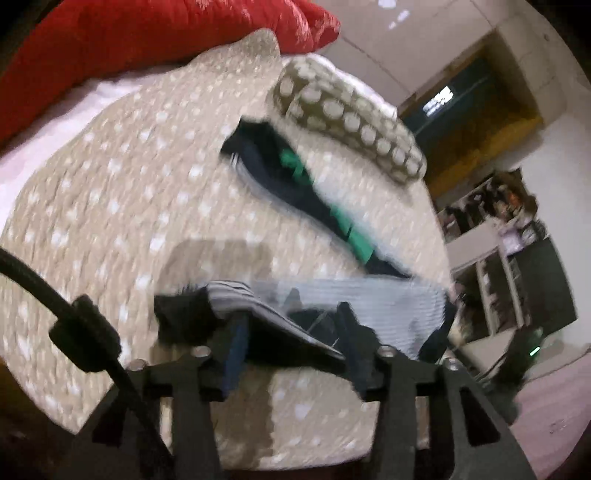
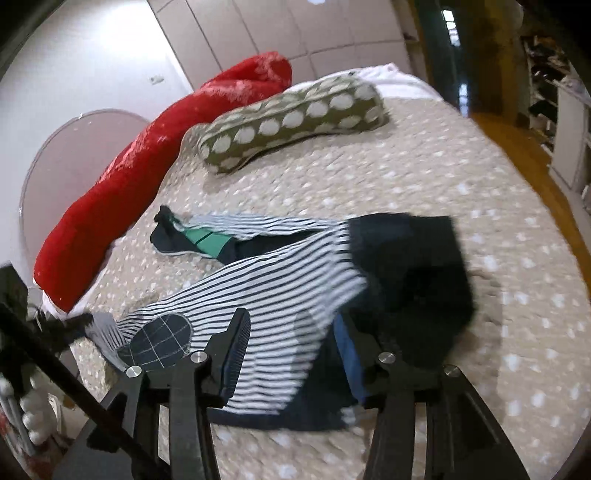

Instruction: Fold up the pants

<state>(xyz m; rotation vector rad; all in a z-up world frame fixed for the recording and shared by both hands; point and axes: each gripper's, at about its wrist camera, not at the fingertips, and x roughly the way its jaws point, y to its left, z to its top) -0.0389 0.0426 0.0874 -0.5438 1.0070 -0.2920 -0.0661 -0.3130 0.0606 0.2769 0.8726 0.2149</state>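
Navy-and-white striped pants (image 2: 280, 284) with a navy waistband, a green patch and a checked knee patch lie on the beige dotted bedspread (image 2: 443, 177). In the right wrist view my right gripper (image 2: 291, 336) has its jaws wide apart, with striped cloth lying between them; the navy waist end (image 2: 413, 258) is lifted and blurred. In the left wrist view my left gripper (image 1: 291, 328) has its jaws apart around a raised striped leg end (image 1: 332, 299). The rest of the pants (image 1: 295, 188) stretches away across the bed.
A red bolster (image 2: 155, 170) and an olive pillow with white dots (image 2: 291, 118) lie at the head of the bed. The olive pillow (image 1: 351, 118) and the red bolster (image 1: 147, 33) also show in the left wrist view. Shelves (image 1: 509, 266) stand beyond the bed's right edge.
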